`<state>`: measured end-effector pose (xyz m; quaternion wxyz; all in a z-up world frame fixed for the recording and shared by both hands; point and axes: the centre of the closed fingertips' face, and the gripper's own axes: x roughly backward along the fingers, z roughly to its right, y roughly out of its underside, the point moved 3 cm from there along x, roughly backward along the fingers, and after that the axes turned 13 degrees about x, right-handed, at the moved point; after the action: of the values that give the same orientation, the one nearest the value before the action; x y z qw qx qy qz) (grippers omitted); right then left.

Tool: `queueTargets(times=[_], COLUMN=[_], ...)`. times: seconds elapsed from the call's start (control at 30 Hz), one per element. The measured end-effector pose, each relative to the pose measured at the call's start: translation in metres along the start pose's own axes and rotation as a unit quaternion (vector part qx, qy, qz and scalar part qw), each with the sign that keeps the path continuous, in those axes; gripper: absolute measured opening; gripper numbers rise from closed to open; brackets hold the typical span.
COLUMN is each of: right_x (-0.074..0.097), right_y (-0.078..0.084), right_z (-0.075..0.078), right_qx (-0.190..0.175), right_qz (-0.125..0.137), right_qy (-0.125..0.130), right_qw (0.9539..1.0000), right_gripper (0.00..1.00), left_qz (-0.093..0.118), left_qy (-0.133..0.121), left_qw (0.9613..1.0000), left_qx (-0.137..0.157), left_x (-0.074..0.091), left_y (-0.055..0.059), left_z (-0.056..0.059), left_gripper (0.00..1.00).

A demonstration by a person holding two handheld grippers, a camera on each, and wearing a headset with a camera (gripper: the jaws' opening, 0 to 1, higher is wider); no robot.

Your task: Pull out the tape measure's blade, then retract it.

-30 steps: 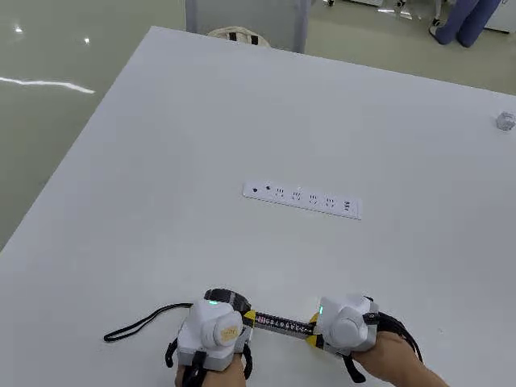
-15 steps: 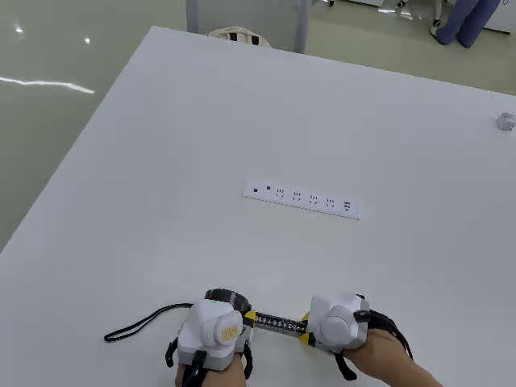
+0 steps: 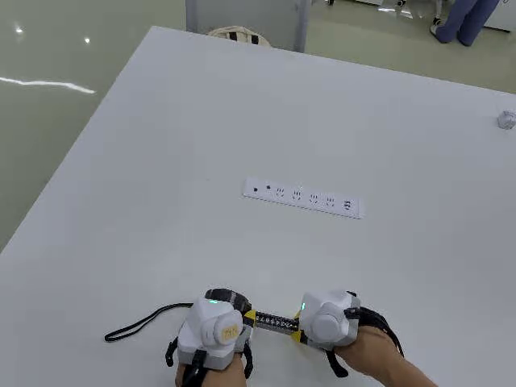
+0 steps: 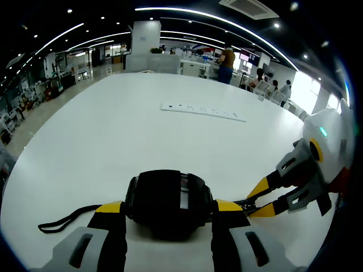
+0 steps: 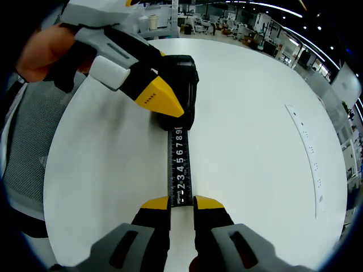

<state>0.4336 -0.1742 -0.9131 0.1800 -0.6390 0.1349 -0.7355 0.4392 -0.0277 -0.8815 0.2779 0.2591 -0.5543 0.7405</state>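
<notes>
On the person's side of the long white power strip, left tongs clamp the black tape measure case. Right tongs pinch its numbered blade. It likely wants straight, level travel along the white bench.

A large open-plan office or lab hall is shown. A broad white table is seen, with a white power strip laid flat on it. A pale, polished floor is seen around the table, with lamps mirrored in it. In the left gripper view a dark ceiling is crossed by long curved light strips and dotted with spotlights, and an air vent is set into it. Rows of desks are seen beyond the table, and people are gathered there.
</notes>
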Motion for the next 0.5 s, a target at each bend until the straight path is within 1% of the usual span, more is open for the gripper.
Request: queueTargets(times=[0.27,0.5], right_x=[-0.003,-0.006], right_y=[-0.010,-0.014], right_z=[0.001,0.002], right_qx=[0.003,0.004], right_qz=[0.003,0.005], right_qy=[-0.002,-0.003], right_qw=[1.0000,1.0000], right_gripper=[0.15,0.15], left_qz=[-0.001,-0.002], left_qy=[0.001,0.001], left_qw=[1.0000,1.0000], left_qx=[-0.001,-0.001], left_x=[0.000,0.000], left_y=[0.000,0.000], left_z=[0.000,0.000], left_gripper=[0.56,0.56])
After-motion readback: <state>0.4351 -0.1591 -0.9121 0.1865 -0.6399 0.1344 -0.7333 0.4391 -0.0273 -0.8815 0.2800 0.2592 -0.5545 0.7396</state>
